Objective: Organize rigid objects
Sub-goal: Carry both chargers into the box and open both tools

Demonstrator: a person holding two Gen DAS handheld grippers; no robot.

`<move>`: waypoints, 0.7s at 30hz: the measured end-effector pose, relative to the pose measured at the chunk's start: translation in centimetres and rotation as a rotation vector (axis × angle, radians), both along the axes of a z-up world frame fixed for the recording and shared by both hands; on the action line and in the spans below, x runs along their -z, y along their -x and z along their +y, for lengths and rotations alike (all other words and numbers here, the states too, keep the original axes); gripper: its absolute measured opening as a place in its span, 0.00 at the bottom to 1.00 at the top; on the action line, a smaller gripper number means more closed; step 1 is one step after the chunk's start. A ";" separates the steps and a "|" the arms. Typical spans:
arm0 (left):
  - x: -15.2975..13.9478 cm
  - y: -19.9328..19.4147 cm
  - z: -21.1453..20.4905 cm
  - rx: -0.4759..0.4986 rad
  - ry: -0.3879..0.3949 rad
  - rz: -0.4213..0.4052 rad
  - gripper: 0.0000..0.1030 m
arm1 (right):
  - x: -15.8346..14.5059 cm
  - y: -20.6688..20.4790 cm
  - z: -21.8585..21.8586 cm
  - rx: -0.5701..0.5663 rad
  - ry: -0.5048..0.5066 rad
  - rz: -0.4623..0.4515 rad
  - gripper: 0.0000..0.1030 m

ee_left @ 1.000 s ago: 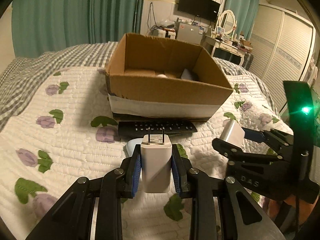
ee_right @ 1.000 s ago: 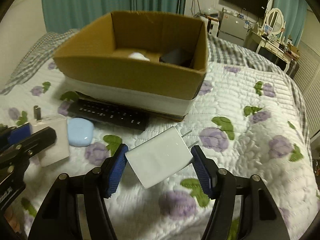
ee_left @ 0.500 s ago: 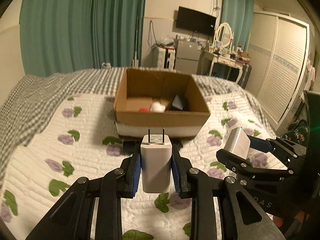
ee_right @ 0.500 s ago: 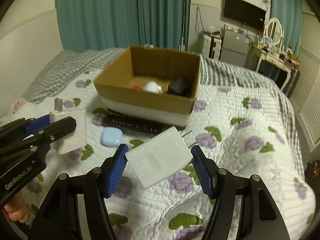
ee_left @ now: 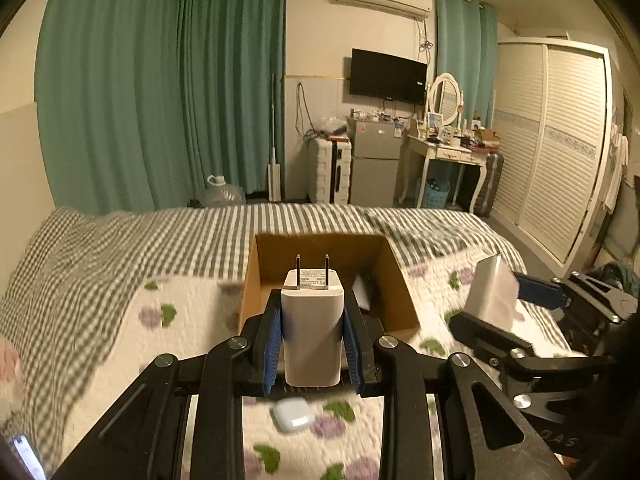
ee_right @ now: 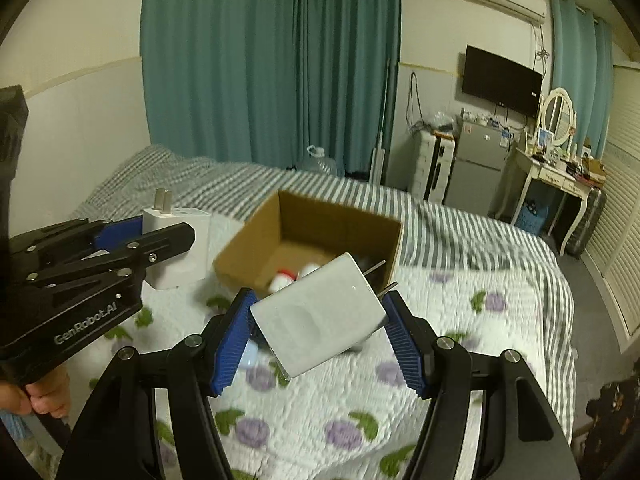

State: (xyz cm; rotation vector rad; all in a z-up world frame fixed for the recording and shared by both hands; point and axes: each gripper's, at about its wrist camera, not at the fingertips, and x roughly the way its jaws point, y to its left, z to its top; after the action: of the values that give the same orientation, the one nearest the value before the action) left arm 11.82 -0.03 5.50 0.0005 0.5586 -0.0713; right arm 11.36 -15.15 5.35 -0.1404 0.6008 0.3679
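Observation:
My left gripper (ee_left: 313, 344) is shut on a white plug charger (ee_left: 313, 328), prongs up, held high above the bed. My right gripper (ee_right: 320, 336) is shut on a flat white charger (ee_right: 320, 316), tilted, prongs pointing up-right. Each gripper shows in the other view: the right gripper (ee_left: 504, 308) with its charger, the left gripper (ee_right: 160, 236) with its charger (ee_right: 180, 248). The open cardboard box (ee_left: 328, 280) lies below and ahead, also seen in the right wrist view (ee_right: 312, 248), with a white-and-red item (ee_right: 286, 278) and a dark item inside.
A pale blue case (ee_left: 292, 420) lies on the floral quilt (ee_right: 340, 420) below the left gripper. Checked bedding (ee_left: 120, 248) covers the far bed. Curtains, a fridge, a dressing table and a wardrobe stand beyond.
Both grippers have risen well above the bed with their chargers still held. The box now looks smaller and lower, and the remote has dropped out of sight.

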 end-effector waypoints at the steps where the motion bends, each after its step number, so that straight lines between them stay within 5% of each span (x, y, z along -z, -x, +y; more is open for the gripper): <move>1: -0.2 -0.9 -0.1 -0.002 -0.011 -0.004 0.27 | -0.4 -0.5 -0.1 0.000 -0.003 -0.008 0.63; 10: 1.3 -9.0 0.0 0.004 -0.045 0.023 0.27 | -1.1 -8.3 0.3 0.002 -0.034 -0.012 0.63; 21: 7.9 -17.0 0.3 0.047 -0.033 0.134 0.27 | 3.8 -19.3 1.3 -0.001 -0.047 0.117 0.63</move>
State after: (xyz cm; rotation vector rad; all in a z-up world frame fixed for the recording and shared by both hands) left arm 28.82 0.29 -2.40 0.0412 0.6937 -0.1080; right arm 30.70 -13.86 1.59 -0.0739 0.7071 0.3928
